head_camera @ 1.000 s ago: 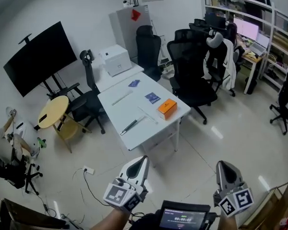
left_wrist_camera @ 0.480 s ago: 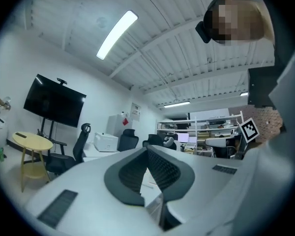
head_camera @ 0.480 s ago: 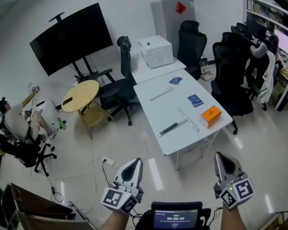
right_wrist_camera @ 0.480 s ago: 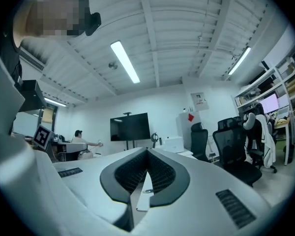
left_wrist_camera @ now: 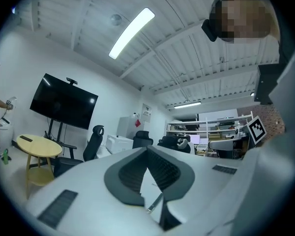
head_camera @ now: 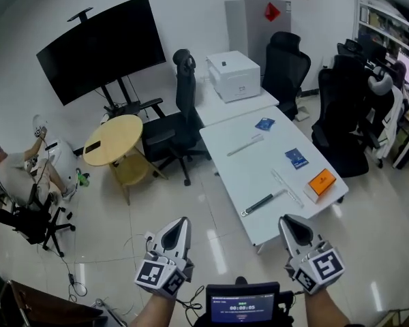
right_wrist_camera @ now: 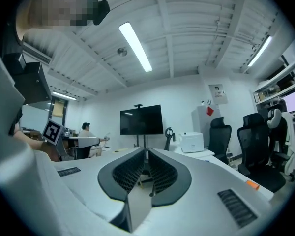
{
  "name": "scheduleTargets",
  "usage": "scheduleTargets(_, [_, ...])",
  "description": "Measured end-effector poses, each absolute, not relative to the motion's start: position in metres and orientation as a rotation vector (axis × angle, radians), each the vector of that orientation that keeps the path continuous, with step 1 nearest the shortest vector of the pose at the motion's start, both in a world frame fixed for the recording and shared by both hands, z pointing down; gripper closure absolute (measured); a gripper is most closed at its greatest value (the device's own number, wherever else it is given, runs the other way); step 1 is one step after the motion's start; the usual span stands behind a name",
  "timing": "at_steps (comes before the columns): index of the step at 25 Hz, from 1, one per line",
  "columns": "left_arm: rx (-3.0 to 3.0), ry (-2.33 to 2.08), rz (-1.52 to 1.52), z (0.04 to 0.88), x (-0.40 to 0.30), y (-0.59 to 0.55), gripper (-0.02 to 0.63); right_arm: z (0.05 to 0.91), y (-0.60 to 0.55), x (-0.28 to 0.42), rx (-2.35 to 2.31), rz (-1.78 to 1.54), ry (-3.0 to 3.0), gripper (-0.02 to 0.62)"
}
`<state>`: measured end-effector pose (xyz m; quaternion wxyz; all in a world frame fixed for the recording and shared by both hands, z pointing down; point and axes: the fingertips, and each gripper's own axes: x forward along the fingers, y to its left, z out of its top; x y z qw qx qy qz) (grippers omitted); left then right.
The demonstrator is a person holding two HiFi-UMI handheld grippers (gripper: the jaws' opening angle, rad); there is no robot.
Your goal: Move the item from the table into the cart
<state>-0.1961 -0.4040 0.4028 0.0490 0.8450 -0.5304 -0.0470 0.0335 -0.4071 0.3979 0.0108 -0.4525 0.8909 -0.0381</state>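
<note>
A white table [head_camera: 259, 172] stands right of centre in the head view. On it lie an orange box [head_camera: 321, 182], two blue cards [head_camera: 296, 158], a black pen-like tool [head_camera: 262, 202] and white strips. My left gripper [head_camera: 179, 234] and right gripper [head_camera: 296, 231] hover low in the picture over the floor, short of the table's near end. In the left gripper view my left gripper [left_wrist_camera: 147, 149] has its tips together and holds nothing. My right gripper [right_wrist_camera: 147, 150] is likewise shut and empty. I cannot make out a cart.
A white printer-like box [head_camera: 234, 75] sits on a second table behind. Black office chairs [head_camera: 184, 125] crowd the back and right. A round yellow table [head_camera: 112, 138], a TV on a stand [head_camera: 99, 43] and a seated person [head_camera: 13, 176] are at the left. Cables [head_camera: 133, 247] trail on the floor.
The head view has swung: the table has slid from centre to the right and come nearer. Both grippers travelled with the person and stay shut and empty.
</note>
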Motion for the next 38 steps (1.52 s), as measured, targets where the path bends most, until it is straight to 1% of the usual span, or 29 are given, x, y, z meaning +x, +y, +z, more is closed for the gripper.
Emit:
scheduleTargets(1, [2.575, -1.628, -0.149, 0.401, -0.201, -0.423, 0.606, 0.4, -0.425, 0.028, -1.405, -0.123, 2.779, 0.574])
scheduleTargets(6, [2.528, -1.656, -0.131, 0.399, -0.214, -0.511, 0.606, 0.409, -0.519, 0.012, -1.395, -0.151, 2.793, 0.574])
scheduleTargets(12, [2.576, -1.59, -0.094, 0.402, -0.241, -0.641, 0.606, 0.425, -0.635, -0.014, -1.45, -0.271, 2.755, 0.574])
scheduleTargets(13, [2.59, -1.573, -0.091, 0.406, -0.246, -0.666, 0.606, 0.431, -0.656, -0.021, -1.468, -0.298, 2.743, 0.544])
scheduleTargets(14, [2.601, -1.557, -0.088, 0.41, -0.253, -0.691, 0.606, 0.437, -0.677, -0.03, -1.49, -0.316, 2.732, 0.479])
scheduleTargets(15, [2.607, -1.536, -0.088, 0.415, -0.261, -0.718, 0.606, 0.443, -0.698, -0.041, -1.519, -0.328, 2.721, 0.471])
scheduleTargets(19, [2.62, -1.357, -0.126, 0.428, -0.292, -0.826, 0.606, 0.468, -0.78, -0.078, -1.701, -0.349, 2.641, 0.471])
scheduleTargets(23, [2.791, -1.13, -0.053, 0.441, -0.305, -0.925, 0.606, 0.485, -0.864, -0.102, -1.884, -0.392, 2.474, 0.471])
scheduleTargets(25, [2.858, -1.017, -0.015, 0.45, -0.297, -0.957, 0.606, 0.489, -0.887, -0.102, -1.959, -0.409, 2.41, 0.402])
scheduleTargets(28, [2.878, -0.885, -0.009, 0.456, -0.27, -0.995, 0.606, 0.487, -0.901, -0.08, -2.092, -0.397, 2.321, 0.4])
scheduleTargets(31, [2.886, -0.751, 0.011, 0.461, -0.223, -1.019, 0.606, 0.487, -0.906, -0.043, -2.202, -0.404, 2.202, 0.403])
scheduleTargets(32, [2.891, -0.706, 0.027, 0.463, -0.206, -1.024, 0.606, 0.489, -0.905, -0.031, -2.211, -0.433, 2.161, 0.369])
scheduleTargets(33, [2.894, -0.664, 0.038, 0.464, -0.189, -1.028, 0.606, 0.492, -0.904, -0.02, -2.21, -0.465, 2.129, 0.357])
scheduleTargets(35, [2.903, -0.586, 0.042, 0.465, -0.154, -1.033, 0.606, 0.498, -0.903, 0.005, -2.243, -0.491, 2.097, 0.355])
scheduleTargets(36, [2.913, -0.552, 0.047, 0.465, -0.137, -1.036, 0.606, 0.503, -0.903, 0.019, -2.285, -0.49, 2.08, 0.336])
scheduleTargets(38, [2.917, -0.495, 0.073, 0.473, -0.106, -1.042, 0.606, 0.516, -0.904, 0.046, -2.354, -0.52, 2.006, 0.336])
